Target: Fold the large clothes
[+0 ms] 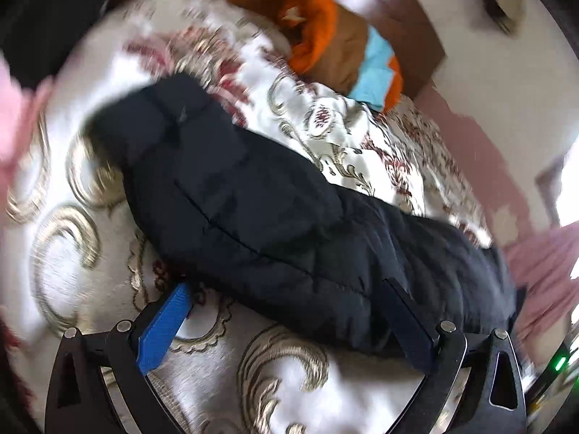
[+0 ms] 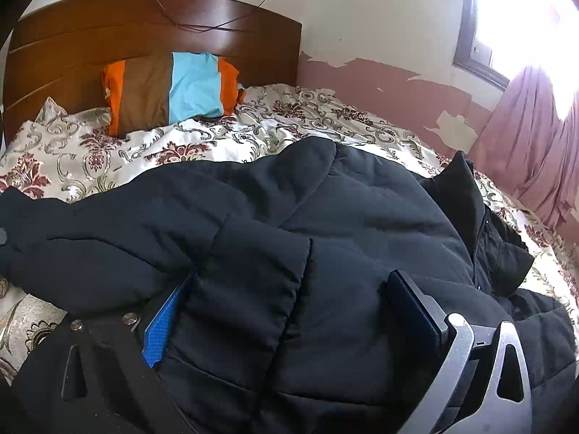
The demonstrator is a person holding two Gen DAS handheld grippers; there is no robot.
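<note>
Black puffer jacket (image 2: 325, 217) looks partly folded lengthwise on the bed (image 2: 108, 152). Left claw (image 1: 289, 311) gapes wide at its edge, gripping nothing. Right claw (image 2: 289, 300) is spread too, jacket bulging between, so cross folds remain.

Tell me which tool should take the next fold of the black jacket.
Right, probably. The right tool already straddles a quilted fold of the black jacket, fingers open. The left tool only reaches the jacket's edge over the bedspread.

Each claw (image 1: 286, 300) (image 2: 289, 289) has blue finger pads, black linkages, silver screws.
</note>
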